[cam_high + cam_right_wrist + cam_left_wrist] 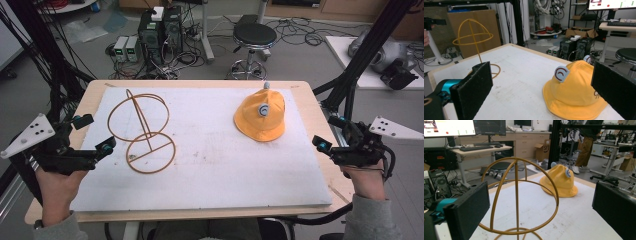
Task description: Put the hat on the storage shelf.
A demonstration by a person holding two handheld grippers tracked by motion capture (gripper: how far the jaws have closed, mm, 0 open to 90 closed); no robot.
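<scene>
A yellow bucket hat (pixel 260 117) with a round patch lies on the right of the white board (pixel 215 165). A thin golden wire hat stand (pixel 150 149) stands on the board's left. My left gripper (pixel 95 134) hovers at the left edge, open, pointing at the stand. At the right edge my right gripper (pixel 330 132) is open too, aimed toward the hat. In the left gripper view the stand (pixel 517 195) rises close between the wide jaws, with the hat (pixel 560 181) beyond. The right gripper view has the hat (pixel 576 95) ahead and the stand (pixel 474 37) farther off.
The board rests on a wooden table (pixel 310 100). Black frame poles (pixel 360 55) rise at both sides. Behind the table are a stool (pixel 254 37), computer towers (pixel 160 30) and loose cables on the floor. A person (pixel 587 140) stands far back in the left gripper view.
</scene>
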